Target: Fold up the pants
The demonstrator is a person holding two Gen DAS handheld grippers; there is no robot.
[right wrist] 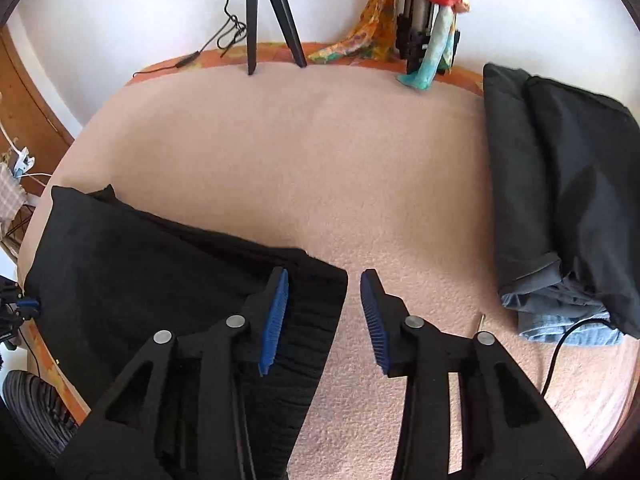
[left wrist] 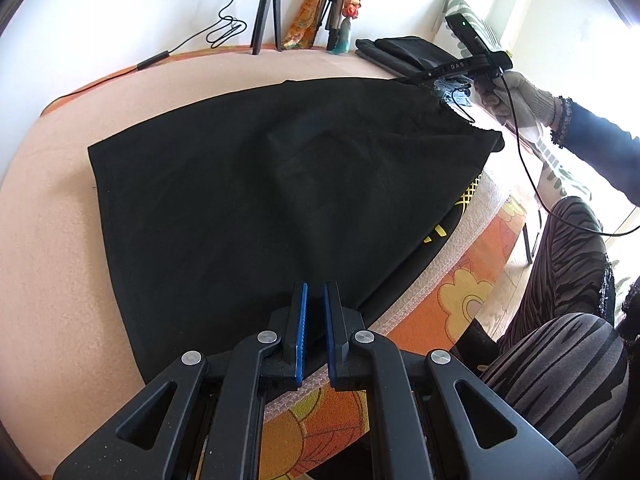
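We see the black pants (left wrist: 256,184) spread flat on the pink blanket (left wrist: 60,240) of the bed, along its near edge, with the ribbed waistband (right wrist: 304,340) toward the right side and the fabric hanging a little over the flowered border (left wrist: 460,292). The left gripper (left wrist: 315,332) sits at the near edge of the bed, its blue pads (left wrist: 301,332) narrowed with black cloth between them, so it is clamped on the pants. The right gripper (right wrist: 326,320) hovers with its jaws spread wide over the waistband corner (one pad above the cloth, the other above bare blanket), grasping nothing. In the left wrist view it appears at the far right, held by a gloved hand (left wrist: 516,96).

Toward the far right corner of the bed lies a pile of folded dark clothes (right wrist: 568,184) with something pale blue beneath. At the far edge stand a black tripod (right wrist: 268,12), a second tripod with a doll (right wrist: 440,20) hung on it, and an orange scarf (right wrist: 372,28).
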